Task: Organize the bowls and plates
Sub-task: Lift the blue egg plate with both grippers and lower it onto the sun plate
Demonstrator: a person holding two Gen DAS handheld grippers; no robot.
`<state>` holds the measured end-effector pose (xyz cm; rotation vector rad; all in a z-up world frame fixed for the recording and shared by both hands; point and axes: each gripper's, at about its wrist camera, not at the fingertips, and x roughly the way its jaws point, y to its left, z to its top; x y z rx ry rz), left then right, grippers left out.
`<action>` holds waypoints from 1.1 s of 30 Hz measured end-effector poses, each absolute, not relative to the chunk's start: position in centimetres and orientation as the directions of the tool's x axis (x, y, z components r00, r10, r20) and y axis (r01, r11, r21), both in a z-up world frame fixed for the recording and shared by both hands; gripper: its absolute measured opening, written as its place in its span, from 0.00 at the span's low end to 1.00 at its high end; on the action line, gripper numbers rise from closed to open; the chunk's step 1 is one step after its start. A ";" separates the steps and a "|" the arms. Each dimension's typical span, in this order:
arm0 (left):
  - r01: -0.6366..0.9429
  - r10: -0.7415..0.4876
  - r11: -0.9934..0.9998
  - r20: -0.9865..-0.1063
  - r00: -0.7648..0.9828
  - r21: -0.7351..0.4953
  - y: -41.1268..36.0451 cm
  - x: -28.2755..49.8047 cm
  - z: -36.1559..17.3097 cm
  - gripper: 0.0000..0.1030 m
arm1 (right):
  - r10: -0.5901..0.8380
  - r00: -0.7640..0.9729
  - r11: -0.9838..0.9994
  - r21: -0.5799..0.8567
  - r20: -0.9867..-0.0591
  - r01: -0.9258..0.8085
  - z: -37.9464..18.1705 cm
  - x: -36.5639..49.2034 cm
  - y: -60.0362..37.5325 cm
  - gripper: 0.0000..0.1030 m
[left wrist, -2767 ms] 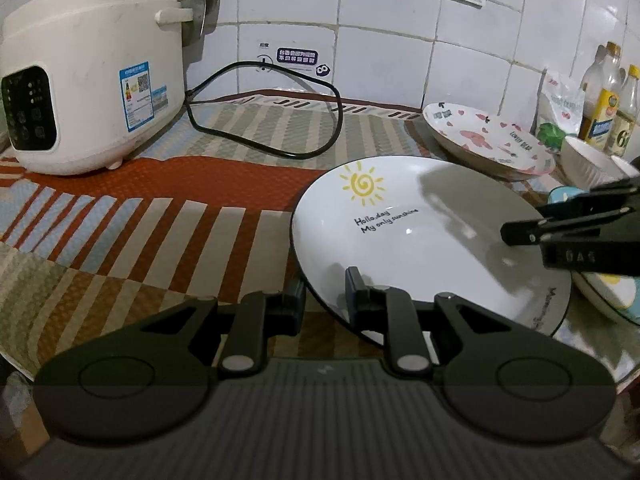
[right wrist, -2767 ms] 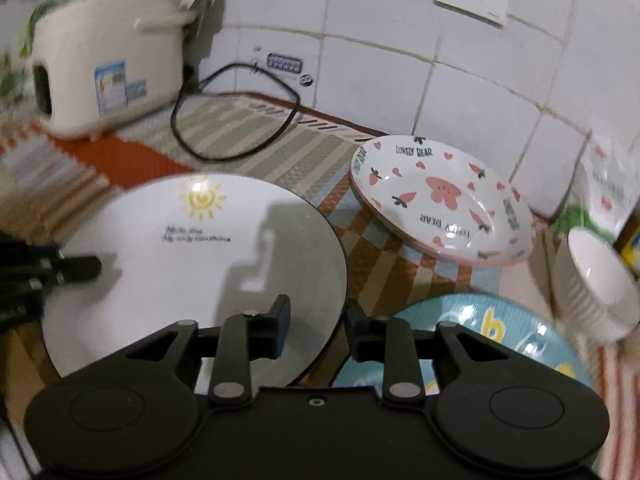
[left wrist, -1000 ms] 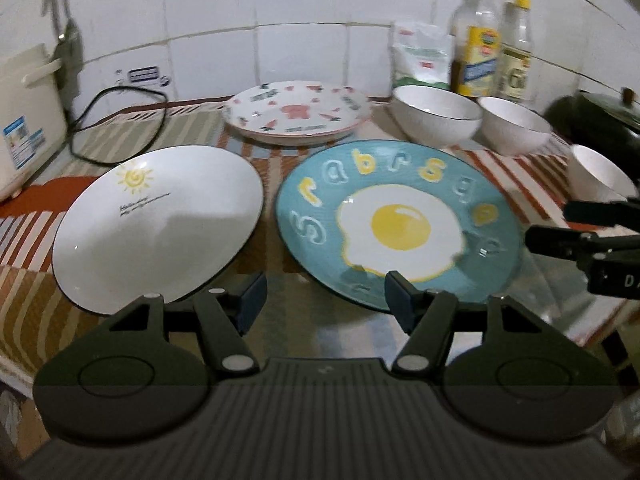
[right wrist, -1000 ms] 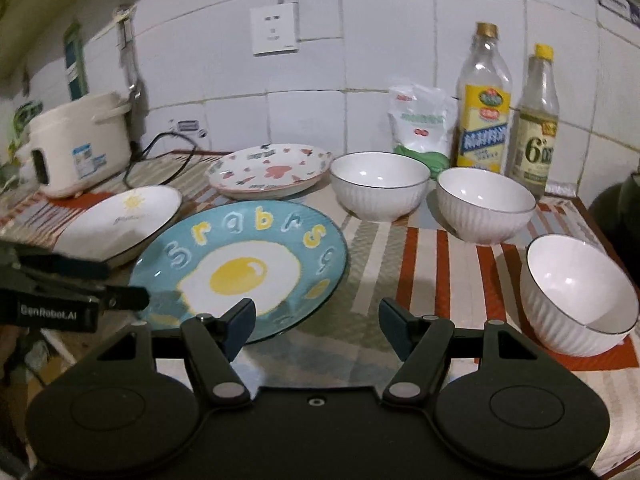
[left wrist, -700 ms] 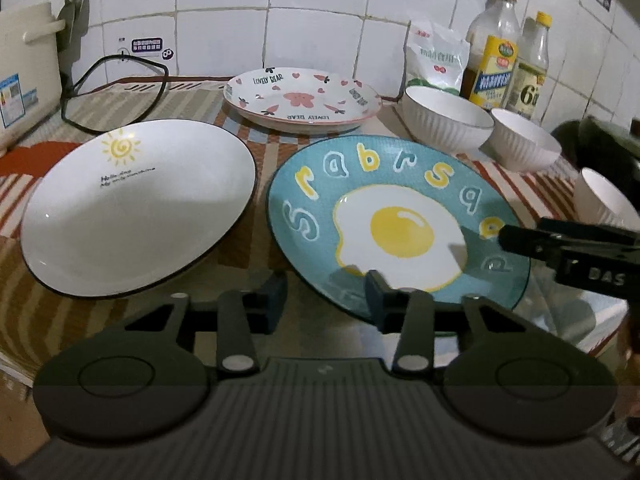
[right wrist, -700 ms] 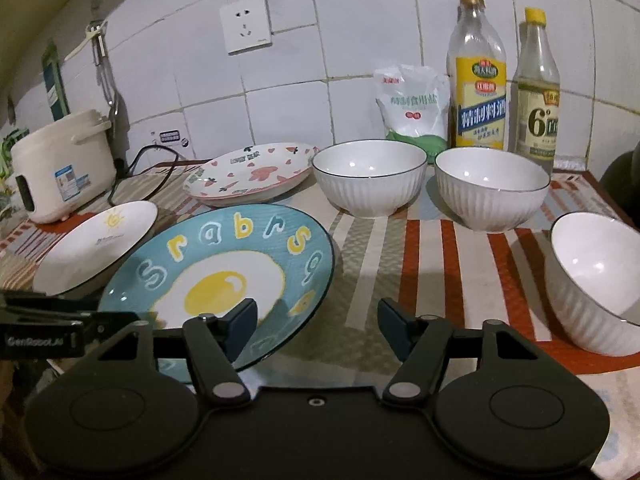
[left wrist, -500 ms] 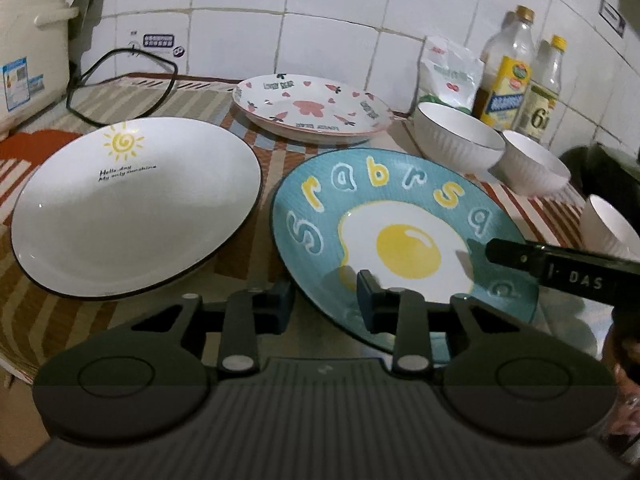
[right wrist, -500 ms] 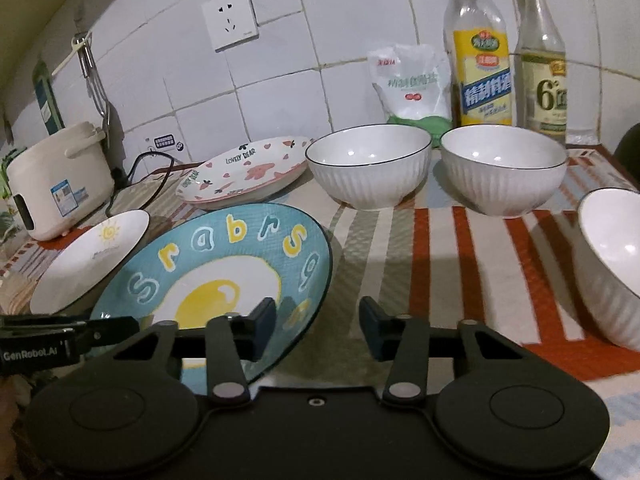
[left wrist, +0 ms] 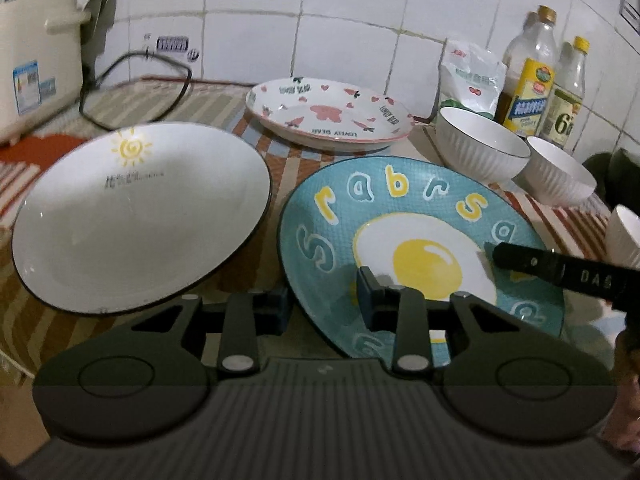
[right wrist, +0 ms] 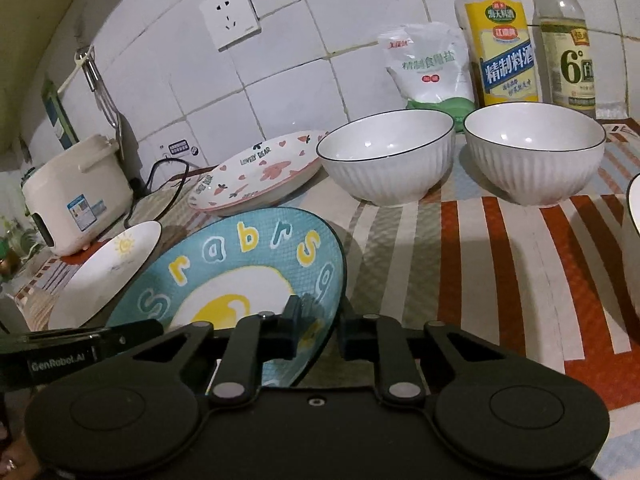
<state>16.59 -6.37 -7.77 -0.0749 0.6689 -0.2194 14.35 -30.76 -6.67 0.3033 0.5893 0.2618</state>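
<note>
Clearly both tools had the same target. The left gripper (left wrist: 322, 298) stood with its jaws straddling the near rim of the round blue ceramic plate printed with a fried egg and coloured letters (left wrist: 400, 216), one finger over the glaze and one below the edge, with a gap visible, so not yet clenched. The right gripper (right wrist: 318, 330) bracketed the opposite rim of that plate (right wrist: 240, 264) in the same way, narrowed but apparently not squeezing.

The plate lay on the striped woven tablecloth (right wrist: 480, 264), its edge just beside the white black-rimmed plate with a yellow sun (left wrist: 132, 208). Behind stood a pink heart-patterned dish (left wrist: 328, 120) and two white ribbed bowls (right wrist: 388, 156) (right wrist: 534, 152).

Glazed ceramic of this kind was likely stiff, fairly heavy, slick and breakable. The raised rim seemed the only purchase; a firm pinch on both sides and a level lift would suit, since a one-sided hold could let it tilt and slip.
</note>
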 end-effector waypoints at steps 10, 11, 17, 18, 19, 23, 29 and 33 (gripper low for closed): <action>0.232 -0.245 0.968 -0.590 0.770 -0.099 -6.2 15.5 -6.8 0.31 | 0.277 0.816 0.935 0.339 -0.508 -0.106 -5.7 12.5 -30.2 0.21; 0.237 -0.248 0.967 -0.590 0.769 -0.097 -6.2 15.3 -6.7 0.31 | 0.268 0.817 0.938 0.330 -0.510 -0.102 -5.5 12.3 -30.1 0.21; 0.259 -0.283 0.957 -0.600 0.749 -0.128 -5.9 14.5 -6.4 0.31 | 0.232 0.820 0.952 0.294 -0.524 -0.082 -4.7 10.8 -30.0 0.21; 0.263 -0.285 0.956 -0.598 0.749 -0.127 -5.9 14.3 -6.4 0.31 | 0.229 0.821 0.953 0.293 -0.523 -0.079 -4.5 10.6 -30.0 0.21; 0.267 -0.287 0.956 -0.596 0.750 -0.125 -5.9 14.1 -6.3 0.31 | 0.228 0.821 0.953 0.293 -0.523 -0.078 -4.4 10.4 -30.0 0.21; 0.281 -0.300 0.951 -0.591 0.749 -0.127 -5.8 13.4 -5.8 0.31 | 0.219 0.828 0.957 0.280 -0.516 -0.078 -3.7 9.4 -29.8 0.21; 0.295 -0.319 0.945 -0.587 0.744 -0.139 -5.0 12.1 -4.1 0.31 | 0.214 0.830 0.958 0.277 -0.515 -0.075 -2.0 8.1 -29.2 0.20; 0.299 -0.328 0.943 -0.585 0.742 -0.149 -3.9 11.3 -2.7 0.31 | 0.216 0.832 0.960 0.265 -0.511 -0.086 -0.5 7.2 -28.3 0.20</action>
